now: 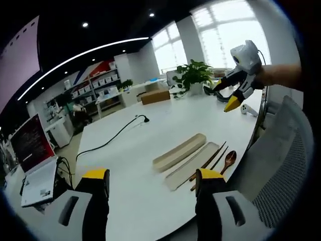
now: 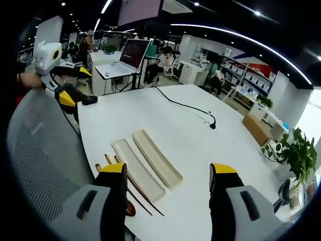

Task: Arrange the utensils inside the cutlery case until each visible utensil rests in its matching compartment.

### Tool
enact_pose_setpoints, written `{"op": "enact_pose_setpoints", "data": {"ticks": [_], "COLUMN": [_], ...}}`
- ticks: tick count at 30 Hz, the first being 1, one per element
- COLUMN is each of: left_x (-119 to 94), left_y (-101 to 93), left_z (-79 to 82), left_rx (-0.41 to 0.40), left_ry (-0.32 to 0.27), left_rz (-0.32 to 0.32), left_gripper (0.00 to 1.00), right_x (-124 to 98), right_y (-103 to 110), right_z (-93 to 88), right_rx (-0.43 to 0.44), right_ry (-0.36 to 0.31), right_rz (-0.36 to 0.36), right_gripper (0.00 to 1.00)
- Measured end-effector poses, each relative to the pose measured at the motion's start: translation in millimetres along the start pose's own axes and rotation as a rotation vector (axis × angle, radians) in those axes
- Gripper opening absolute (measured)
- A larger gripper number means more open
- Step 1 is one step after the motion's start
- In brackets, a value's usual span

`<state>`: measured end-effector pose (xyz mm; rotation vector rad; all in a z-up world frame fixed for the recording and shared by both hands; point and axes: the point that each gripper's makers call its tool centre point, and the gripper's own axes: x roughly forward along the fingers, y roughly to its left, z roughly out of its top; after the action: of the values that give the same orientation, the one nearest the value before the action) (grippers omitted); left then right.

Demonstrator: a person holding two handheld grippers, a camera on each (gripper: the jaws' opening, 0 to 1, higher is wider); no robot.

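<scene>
Two long beige cutlery-case halves lie side by side on the white table point(image 1: 140, 201): one half point(image 1: 179, 152) point(image 2: 156, 157) is farther in, the other point(image 1: 192, 167) point(image 2: 137, 169) lies nearer the table edge. Beside the nearer half rest dark wooden chopsticks point(image 1: 211, 159) point(image 2: 140, 197) and a wooden spoon point(image 1: 228, 160) point(image 2: 129, 207), outside the case. My left gripper point(image 1: 153, 183) point(image 2: 73, 85) is open above the table, holding nothing. My right gripper point(image 2: 168, 175) point(image 1: 224, 96) is open too, held up in a hand point(image 1: 278, 75) over the table edge.
A black cable with a plug point(image 1: 120, 131) point(image 2: 190, 108) runs across the table. A grey mesh chair point(image 1: 286, 150) point(image 2: 40, 150) stands at the edge by the utensils. A potted plant point(image 1: 193, 75) point(image 2: 296, 150), cardboard box point(image 1: 155, 96) and laptop point(image 1: 37, 181) sit farther off.
</scene>
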<state>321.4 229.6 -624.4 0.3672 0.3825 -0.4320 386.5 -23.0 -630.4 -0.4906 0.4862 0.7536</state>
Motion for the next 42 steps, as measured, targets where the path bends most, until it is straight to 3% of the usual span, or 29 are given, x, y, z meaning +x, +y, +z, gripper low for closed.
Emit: {"op": "enact_pose_setpoints", "data": {"ticks": [4, 11, 16, 33, 42], "left_x": [-0.4, 0.2, 0.2, -0.5, -0.4], "left_y": [1.7, -1.7, -7.9, -8.1, -8.7], "left_z": [1.6, -2.8, -8.9, -8.7, -10.0], "left_rx": [0.034, 0.020, 0.019, 0.032, 0.032], "left_ry": [-0.008, 0.015, 0.052, 0.053, 0.060], "left_rz": [0.011, -0.007, -0.040, -0.038, -0.041], "left_gripper": [0.70, 0.65, 0.47, 0.43, 0.42], "right_x": [3.4, 11.2, 16.4, 37.4, 46.8], "right_y": [3.5, 10.2, 14.7, 32.4, 41.5], "right_z": [-2.5, -12.2, -17.1, -52.4, -56.1], "right_rx": [0.017, 0.005, -0.013, -0.065, -0.072], "right_ry": [0.008, 0.047, 0.071, 0.205, 0.226], "right_rz": [0.023, 0.055, 0.073, 0.162, 0.202], "right_gripper": [0.64, 0.61, 0.62, 0.55, 0.54]}}
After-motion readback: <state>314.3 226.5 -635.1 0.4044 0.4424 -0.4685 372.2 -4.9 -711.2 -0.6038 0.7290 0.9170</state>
